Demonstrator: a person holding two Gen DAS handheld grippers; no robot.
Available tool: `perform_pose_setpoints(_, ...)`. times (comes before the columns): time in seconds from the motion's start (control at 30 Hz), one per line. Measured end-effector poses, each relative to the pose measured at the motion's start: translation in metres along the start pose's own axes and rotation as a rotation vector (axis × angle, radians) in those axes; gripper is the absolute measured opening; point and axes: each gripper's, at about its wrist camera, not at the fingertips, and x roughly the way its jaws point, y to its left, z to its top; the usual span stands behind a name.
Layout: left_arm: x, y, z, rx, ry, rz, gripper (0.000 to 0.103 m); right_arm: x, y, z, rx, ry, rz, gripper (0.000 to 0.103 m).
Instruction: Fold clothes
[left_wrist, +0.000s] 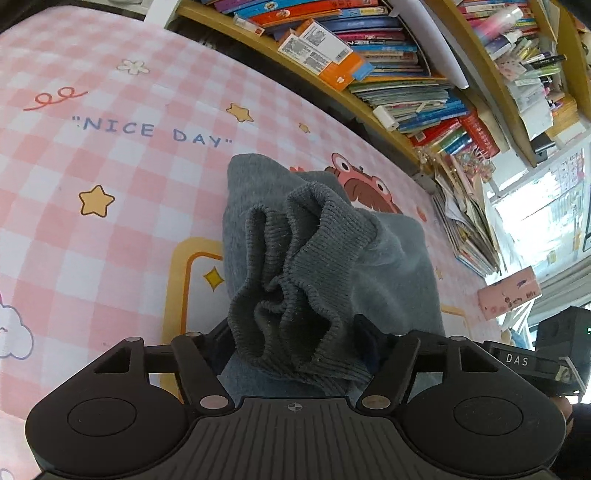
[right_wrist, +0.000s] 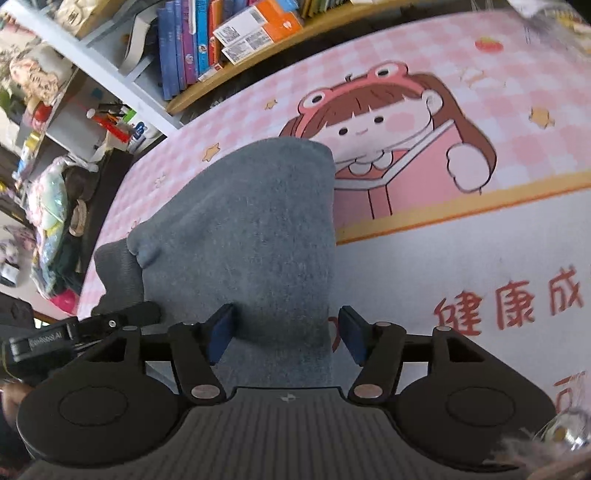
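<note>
We are working one grey garment (right_wrist: 258, 221) lying on the pink checked mat (left_wrist: 110, 221), toward its shelf-side edge.

Left gripper (left_wrist: 295, 339): a bunched ribbed cuff (left_wrist: 295, 273) is sitting between its jaws. The fingers are mostly hidden by the knit, so we cannot tell whether they are clamping or only straddling it.

Right gripper (right_wrist: 286, 334): jaws standing wide, blue pads (right_wrist: 221, 336) flanking the smooth end of the fabric. One pad is touching cloth; the other is apart from it. Not gripping.

Step in hand, as we are judging it: taking both ends before carrying a fold.
- We are advising a close on the right only once the cloth edge sits deep between the pads, catching all layers.
- Cuff is bulky and may be slipping; pinch behind the ribbing.
- Lift both ends level, keep the fabric taut, lay edge to edge.

Count:
- garment: one
- grippers: two
- mat: one
- books (left_wrist: 388, 48) on the shelf (left_wrist: 369, 110) beyond the mat's far edge: many, too crowded to number
- pink box (left_wrist: 508, 297) near the mat's corner: one
</note>
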Motion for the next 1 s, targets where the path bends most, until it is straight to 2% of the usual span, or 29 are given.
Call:
perform_pose_setpoints(0.07,0.0,-0.001,0.0,-0.005,-0.001,-0.006,0.064,0.001,-0.001,0.0,0.012,0.004,0.03,0.044)
perform_pose_setpoints(0.1,-0.001,-0.002,0.0,0.004,-0.003,-0.006,0.059,-0.001,0.002,0.0,-0.004,-0.004,0.031,0.04)
perform_pose_setpoints(0.13,-0.002,-0.004,0.0,0.014,-0.006,-0.006,0.055,-0.003,0.005,0.0,-0.02,-0.011,0.031,0.038)
perform_pose_setpoints(0.27,-0.011,-0.013,0.002,0.054,-0.052,-0.022,0.052,-0.013,0.017,0.002,-0.093,-0.062,0.03,0.031)
perform_pose_setpoints(0.53,-0.022,-0.027,0.022,0.106,-0.113,-0.056,0.052,-0.028,0.031,0.016,-0.154,-0.14,0.041,0.031)
perform_pose_setpoints(1.0,-0.018,-0.043,0.071,0.172,-0.155,-0.07,0.052,-0.03,0.044,0.067,-0.211,-0.195,0.046,0.031)
